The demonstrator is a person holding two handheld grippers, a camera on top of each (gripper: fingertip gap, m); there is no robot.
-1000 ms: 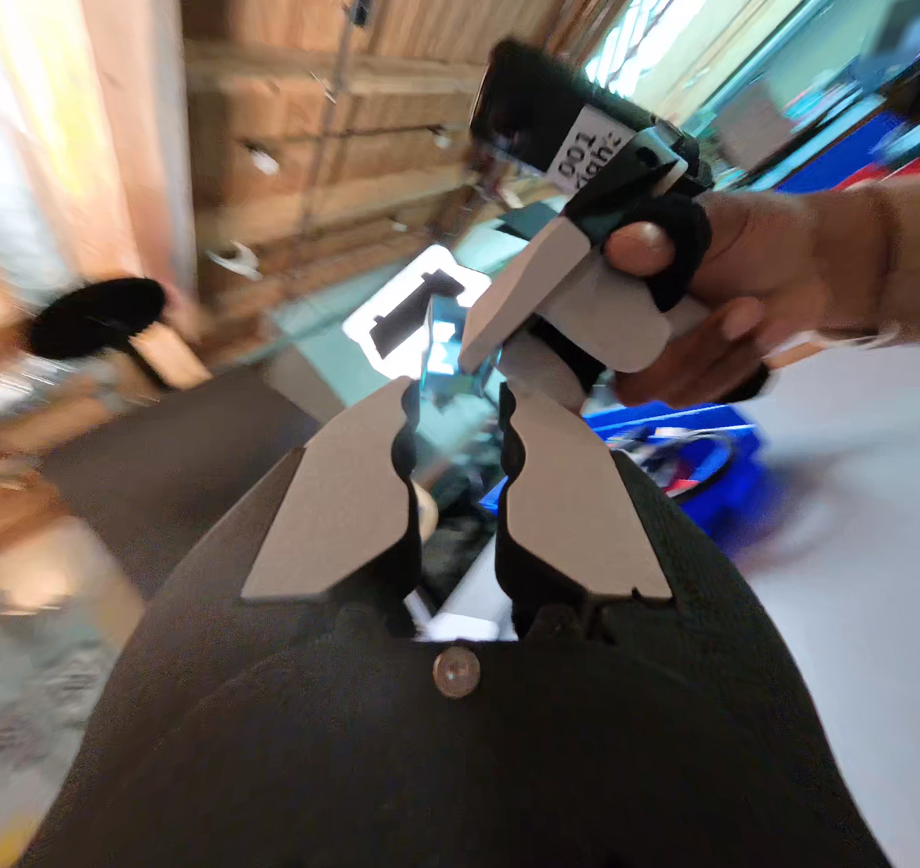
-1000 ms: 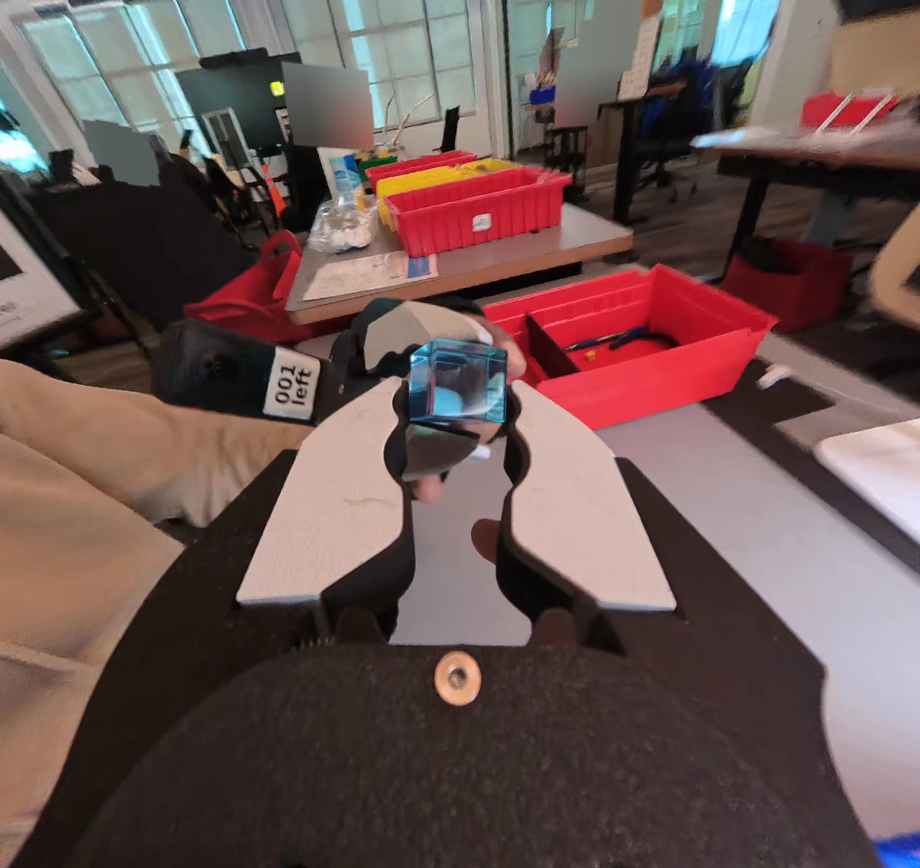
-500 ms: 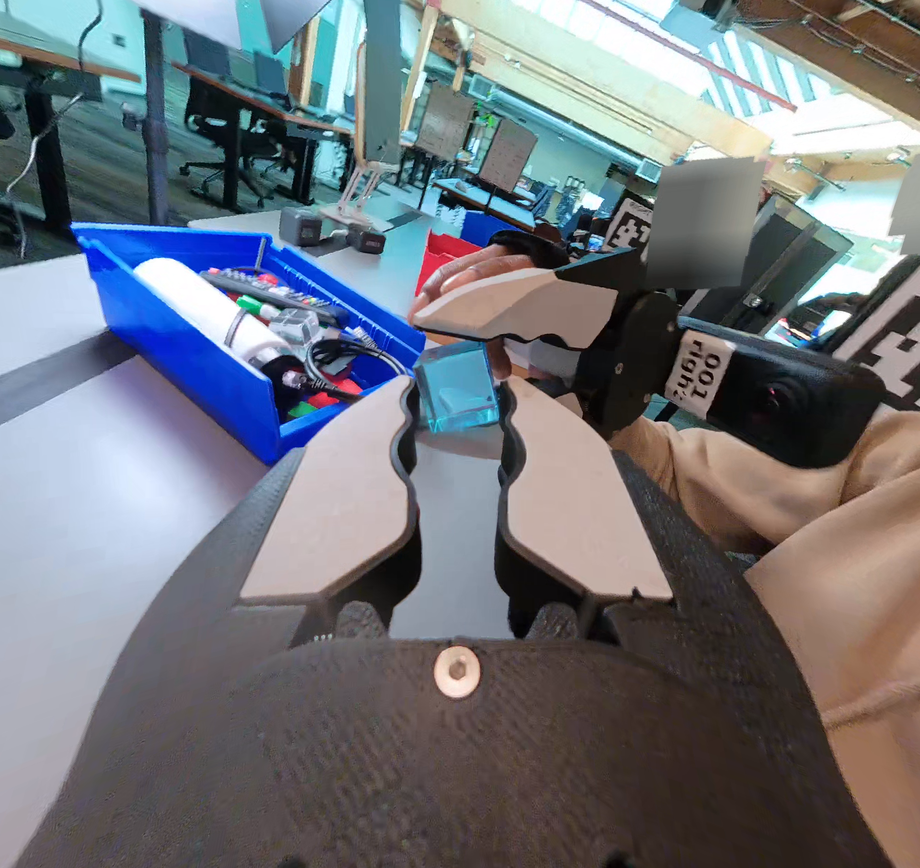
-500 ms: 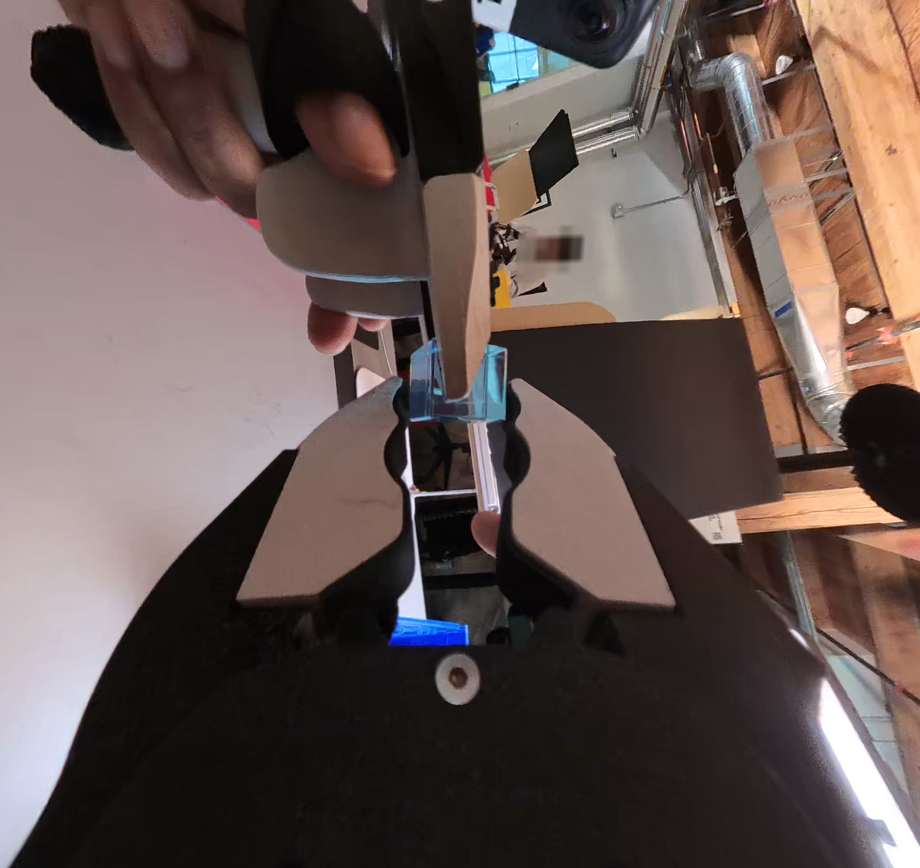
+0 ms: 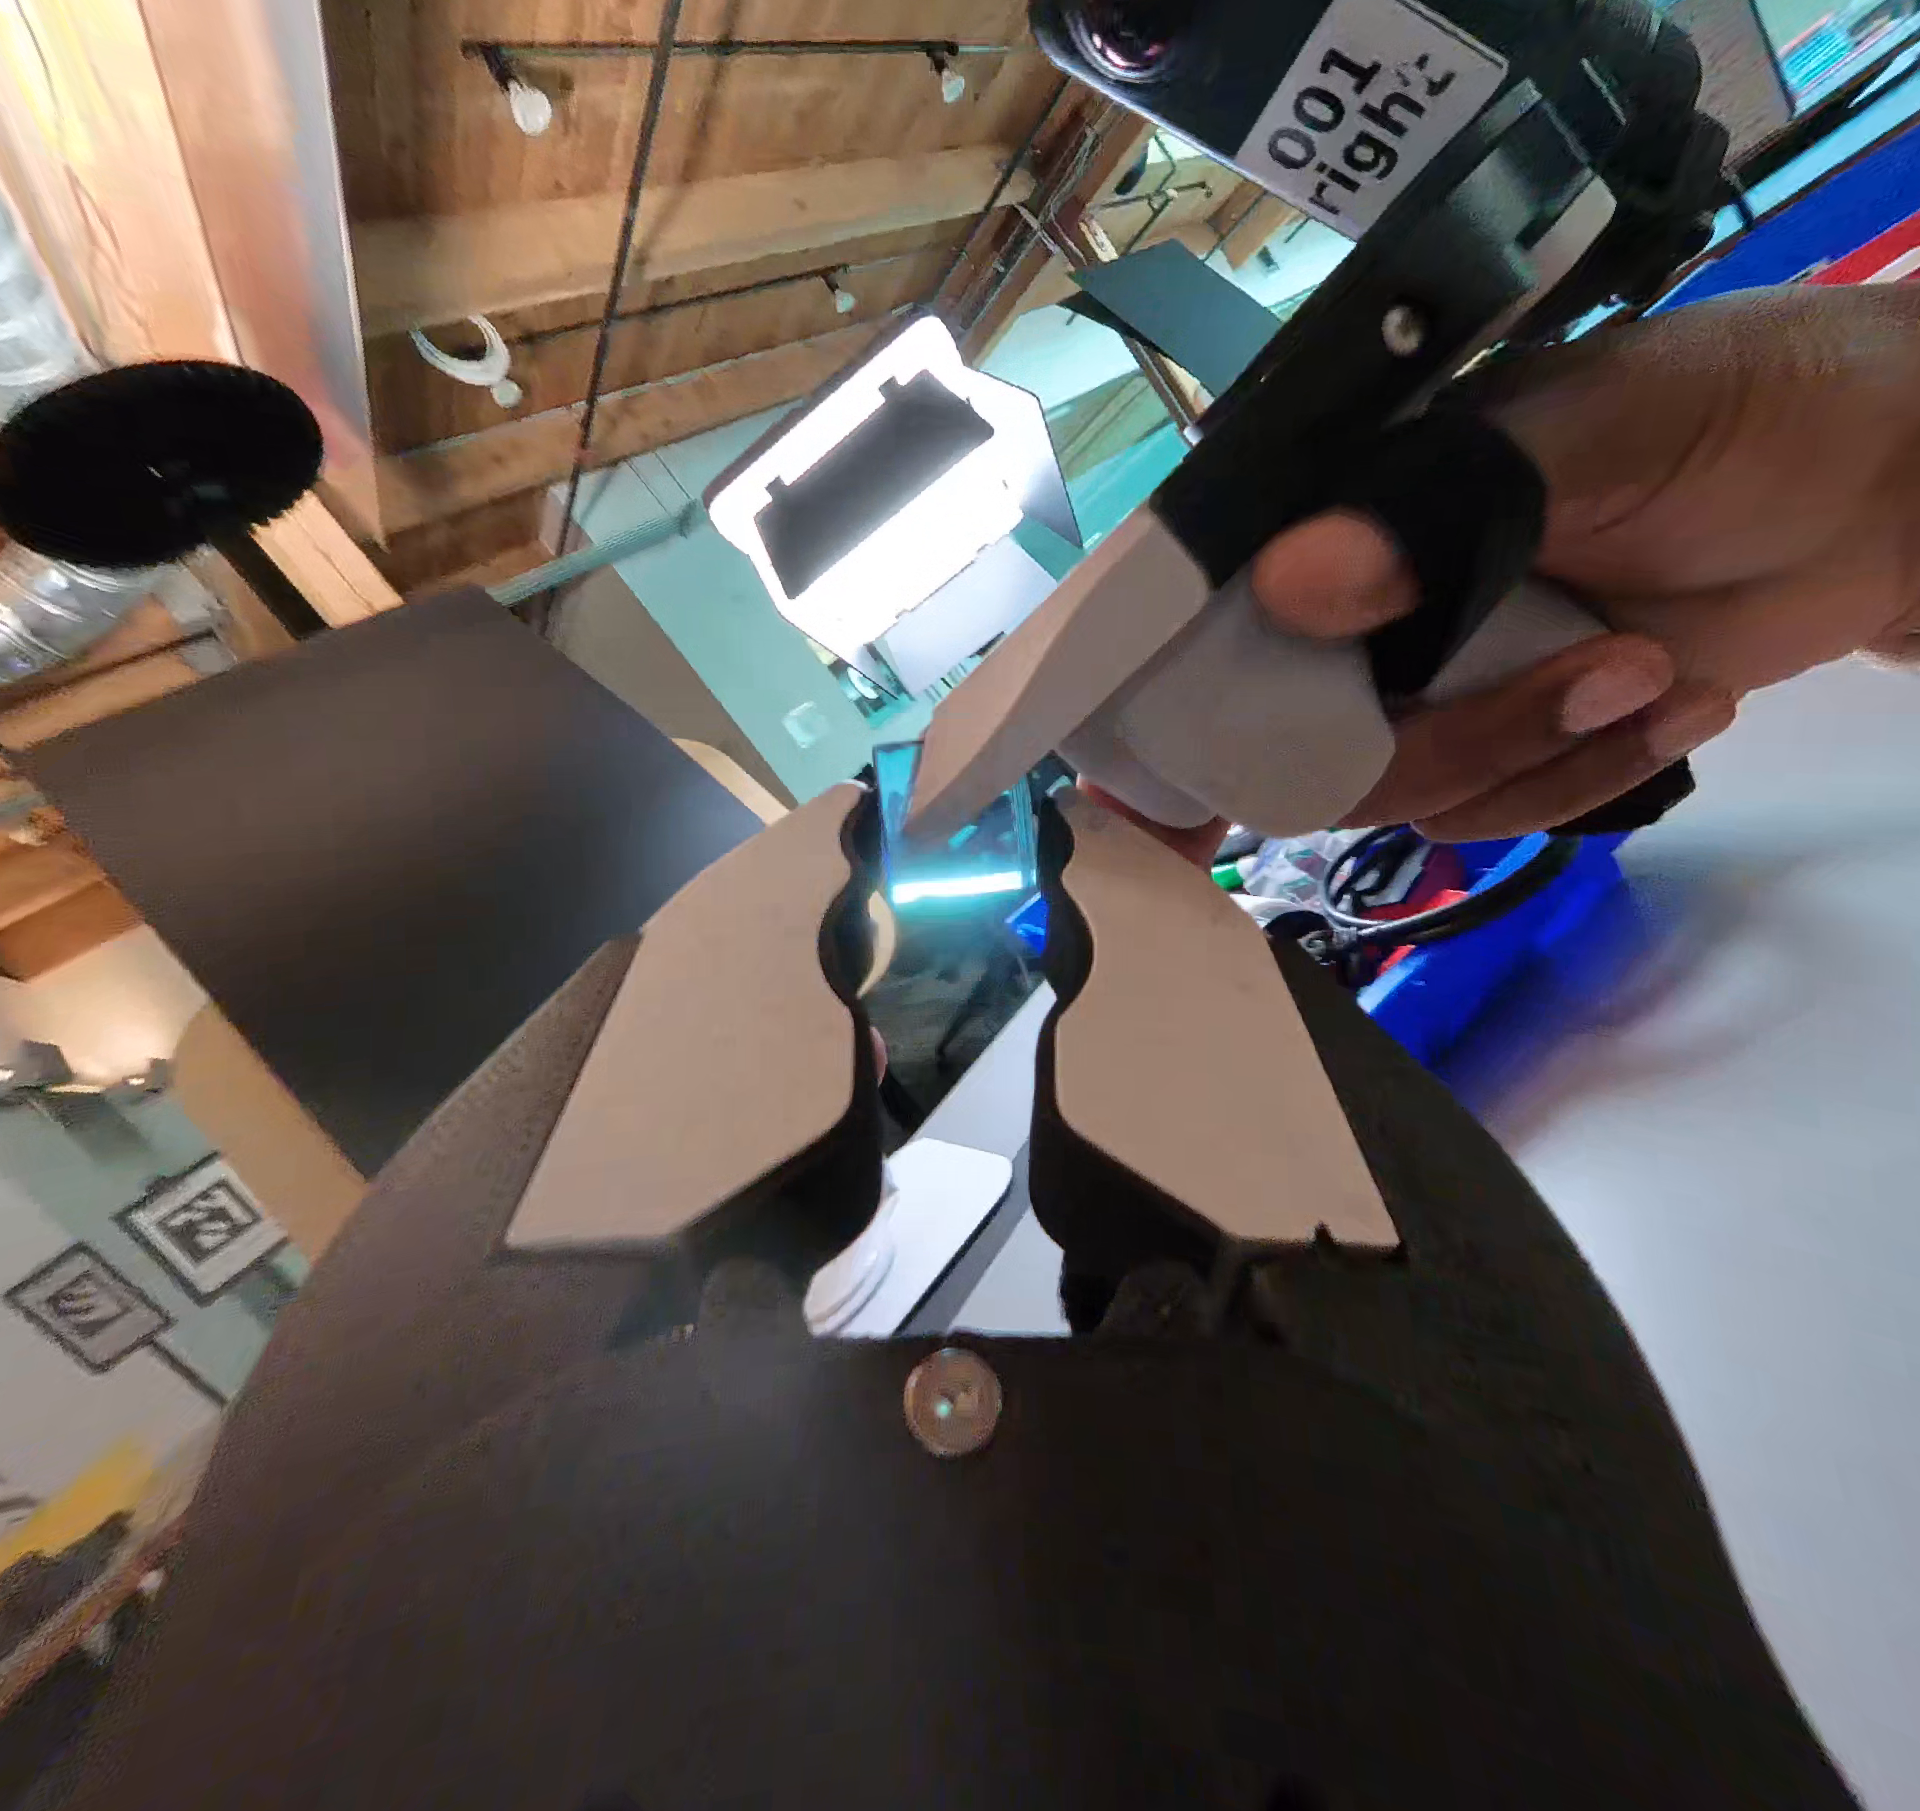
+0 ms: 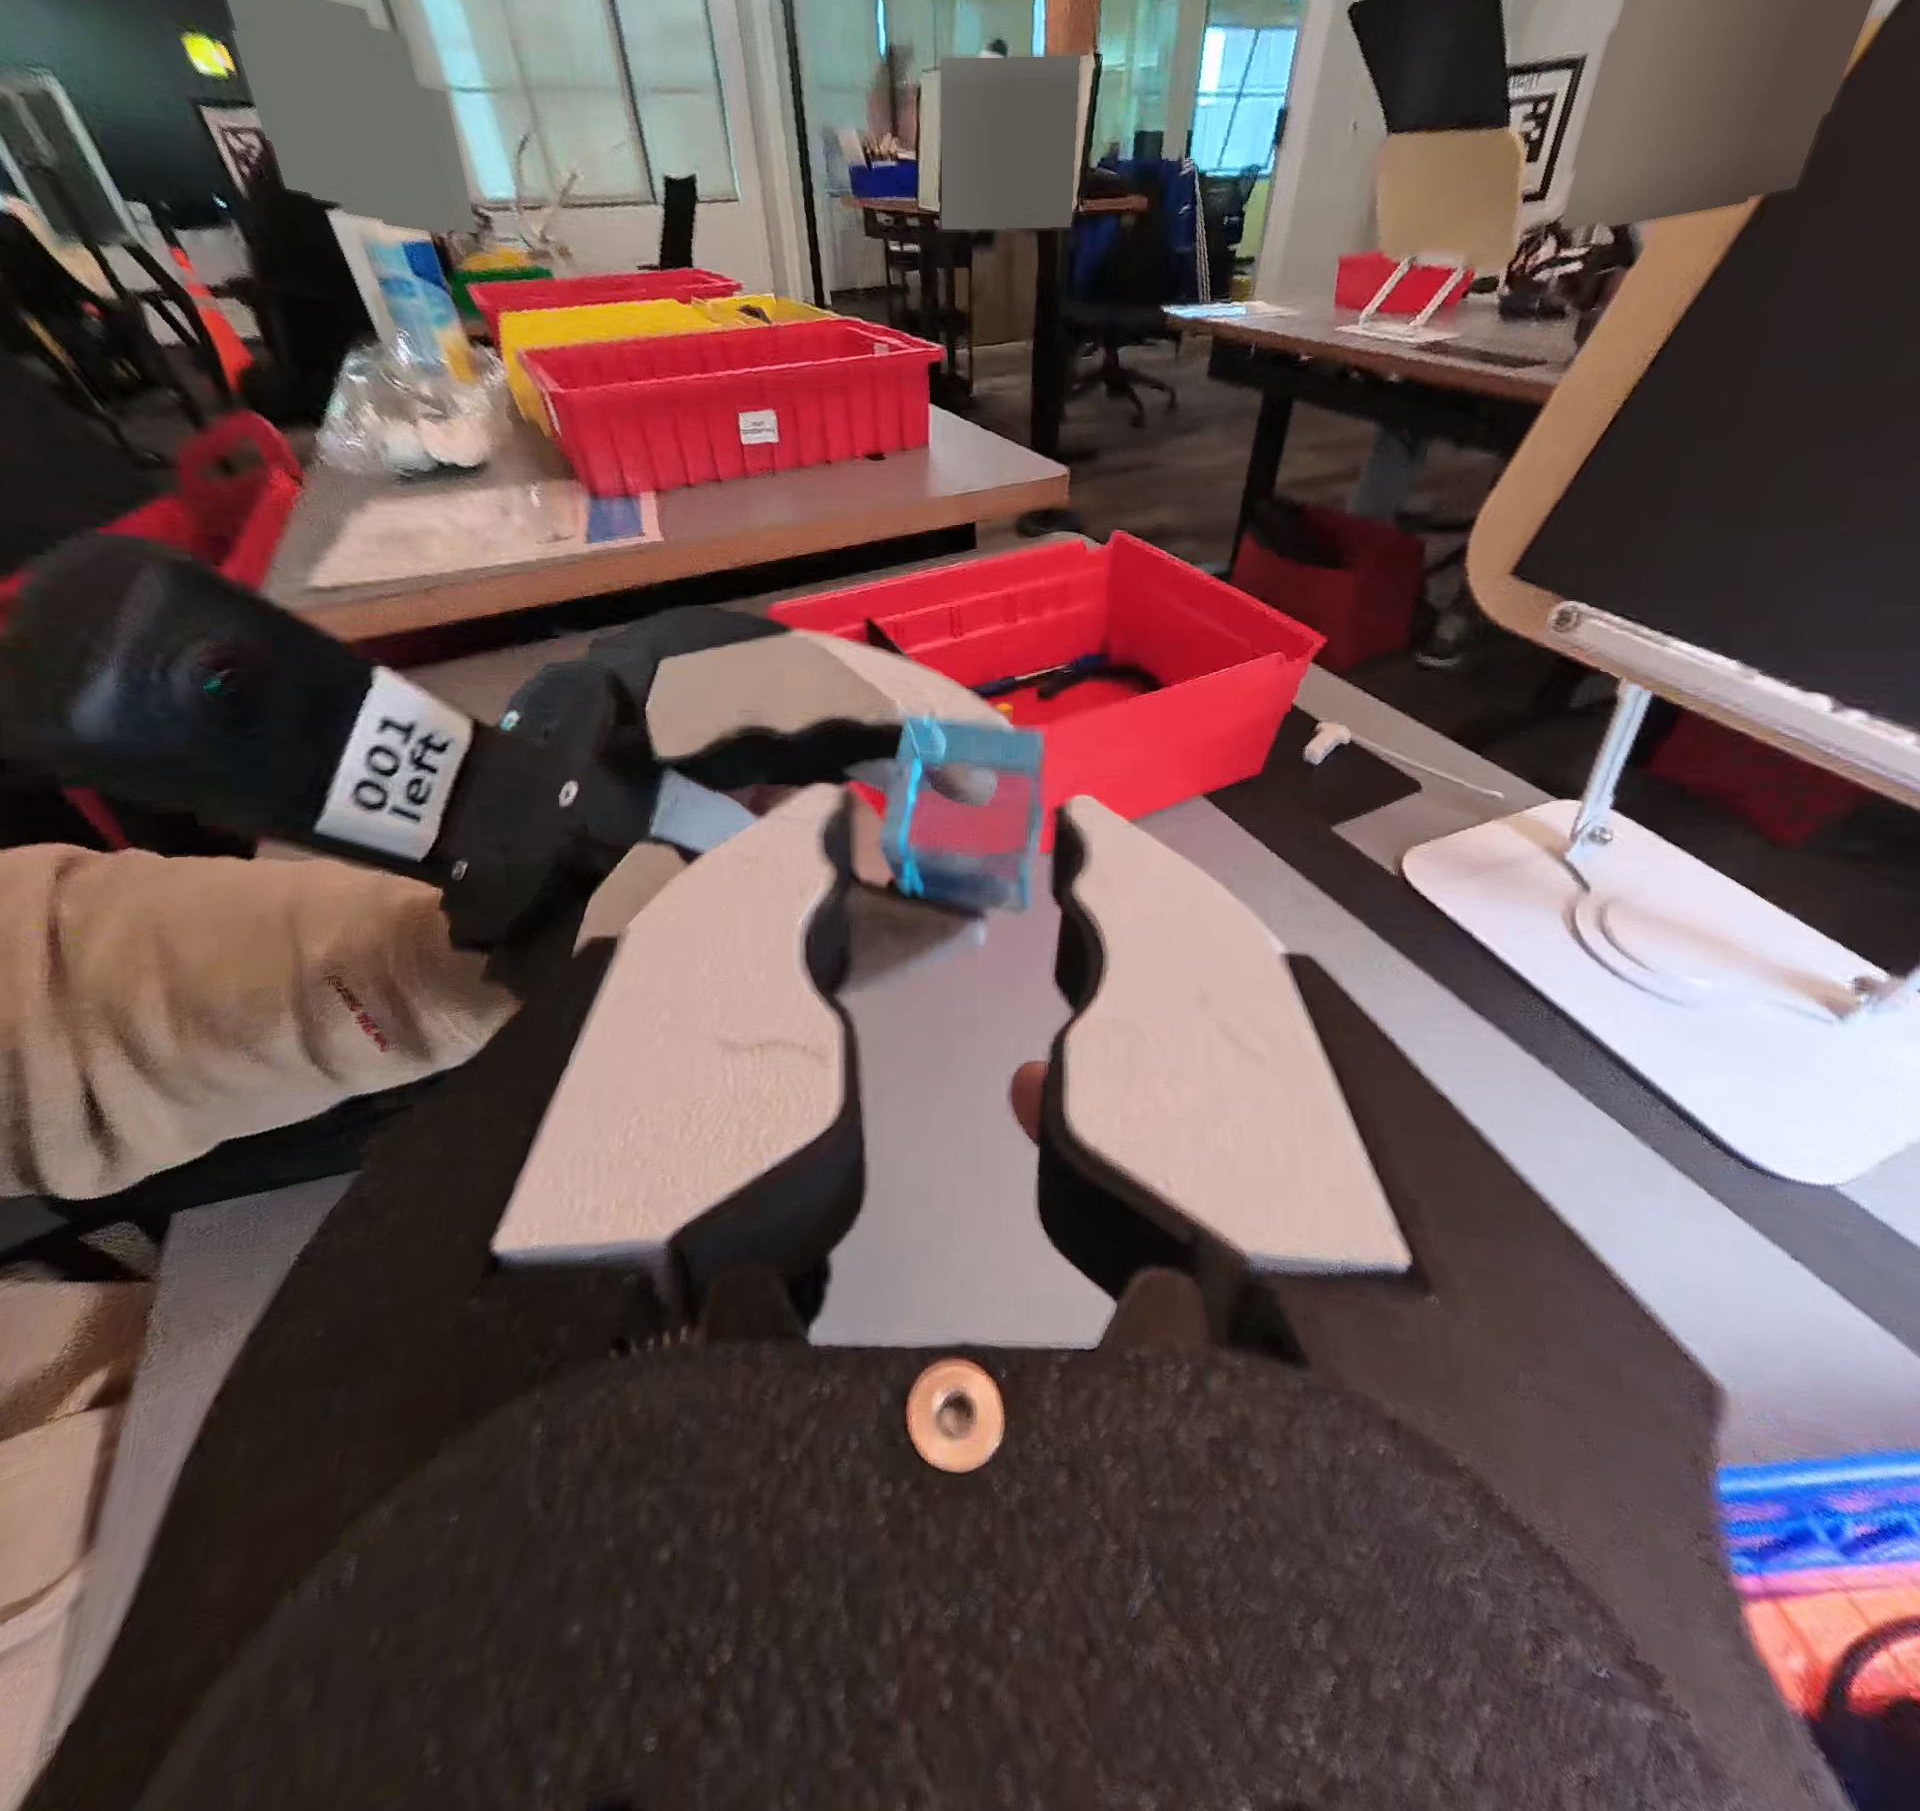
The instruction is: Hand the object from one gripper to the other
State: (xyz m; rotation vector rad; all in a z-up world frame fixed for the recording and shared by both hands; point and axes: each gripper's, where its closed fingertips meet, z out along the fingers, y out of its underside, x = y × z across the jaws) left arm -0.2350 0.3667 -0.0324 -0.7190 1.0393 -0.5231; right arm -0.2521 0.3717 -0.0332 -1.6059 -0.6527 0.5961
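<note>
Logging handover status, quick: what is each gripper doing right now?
Left gripper: shut on the clear blue cube.
Right gripper: open, its fingertips straddle the cube with gaps on both sides.

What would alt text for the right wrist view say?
A clear blue cube sits between the right gripper's open fingertips, pinched from the left by the left gripper. Behind it, a red bin stands on a grey table.

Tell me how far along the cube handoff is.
Done: both grippers meet at the blue cube in mid-air. In hand: the left gripper pinches it, while the right gripper brackets it with small gaps showing. Left, probably: close the right, then release the left.
</note>
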